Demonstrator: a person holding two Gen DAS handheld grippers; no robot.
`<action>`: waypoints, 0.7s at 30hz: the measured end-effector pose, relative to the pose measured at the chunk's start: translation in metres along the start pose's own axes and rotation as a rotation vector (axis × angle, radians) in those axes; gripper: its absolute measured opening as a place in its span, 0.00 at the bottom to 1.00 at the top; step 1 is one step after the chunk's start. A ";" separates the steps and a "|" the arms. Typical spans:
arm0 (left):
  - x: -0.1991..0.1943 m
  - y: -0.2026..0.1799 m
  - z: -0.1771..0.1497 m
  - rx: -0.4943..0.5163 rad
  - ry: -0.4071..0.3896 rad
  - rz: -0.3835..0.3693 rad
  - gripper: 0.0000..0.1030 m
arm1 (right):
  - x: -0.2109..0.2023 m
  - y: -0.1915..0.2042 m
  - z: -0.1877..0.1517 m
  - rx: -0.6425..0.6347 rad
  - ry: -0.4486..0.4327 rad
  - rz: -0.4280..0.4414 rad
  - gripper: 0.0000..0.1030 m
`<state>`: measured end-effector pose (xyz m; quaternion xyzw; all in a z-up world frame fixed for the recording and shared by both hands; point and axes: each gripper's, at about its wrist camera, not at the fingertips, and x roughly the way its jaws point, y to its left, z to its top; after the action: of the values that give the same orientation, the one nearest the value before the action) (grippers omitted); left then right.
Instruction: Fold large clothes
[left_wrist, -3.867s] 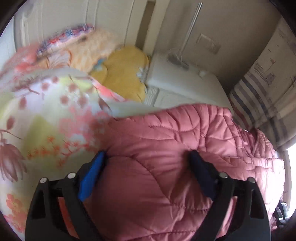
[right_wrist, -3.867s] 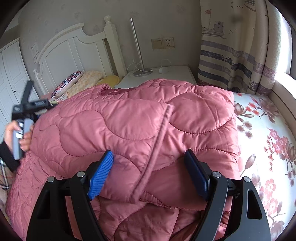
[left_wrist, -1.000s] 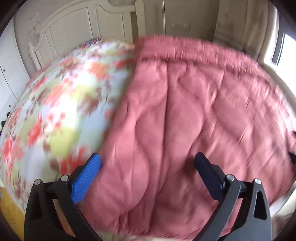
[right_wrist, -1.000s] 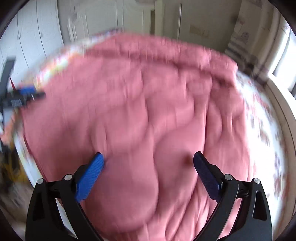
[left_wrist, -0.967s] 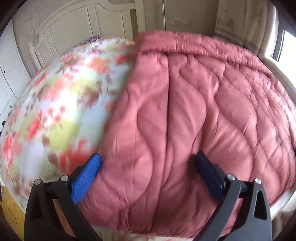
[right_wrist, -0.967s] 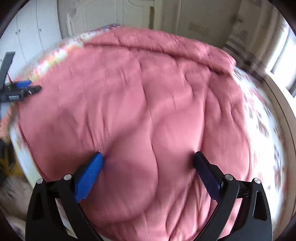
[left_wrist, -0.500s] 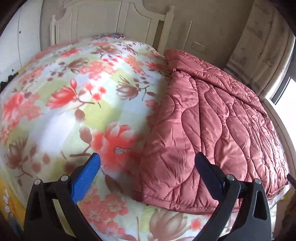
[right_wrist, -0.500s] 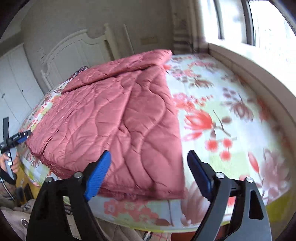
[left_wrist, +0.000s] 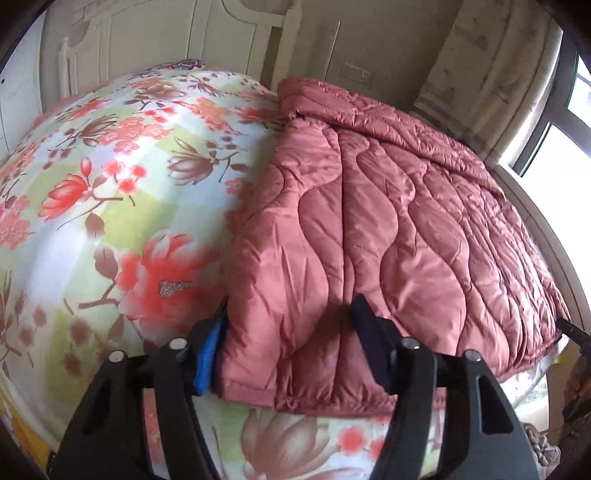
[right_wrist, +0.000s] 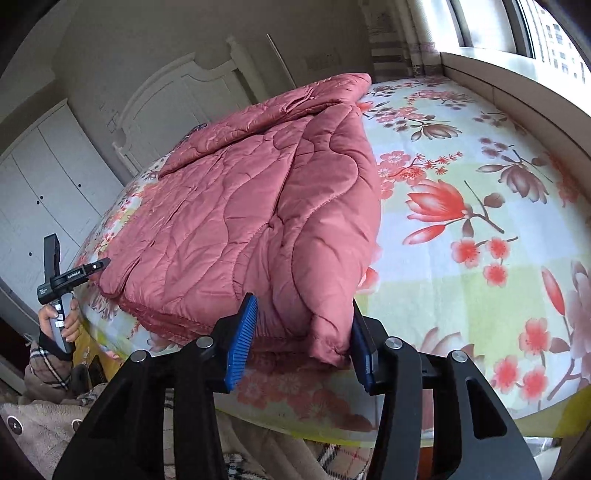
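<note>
A white headboard stands behind our flower-print bed. On it lies the folded pink quilted coat (layers stacked at the near edge). Our left gripper pinches its near left corner between narrowed fingers; our right gripper likewise squeezes the near right corner.

White headboard, wardrobe, bright window, floral bedsheet.
</note>
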<state>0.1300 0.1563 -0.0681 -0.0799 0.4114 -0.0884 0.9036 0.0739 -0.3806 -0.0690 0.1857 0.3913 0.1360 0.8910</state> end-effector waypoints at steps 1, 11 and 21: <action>0.002 -0.001 0.001 -0.002 -0.007 -0.008 0.72 | 0.003 -0.003 0.003 0.012 -0.009 0.011 0.46; -0.022 -0.001 -0.010 -0.042 -0.032 -0.105 0.10 | 0.000 -0.009 -0.008 0.044 -0.065 0.083 0.18; -0.110 0.011 -0.061 -0.076 -0.107 -0.277 0.10 | -0.064 -0.001 -0.039 -0.017 -0.059 0.174 0.18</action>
<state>0.0133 0.1876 -0.0299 -0.1749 0.3509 -0.1924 0.8996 0.0030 -0.3974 -0.0524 0.2152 0.3458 0.2107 0.8887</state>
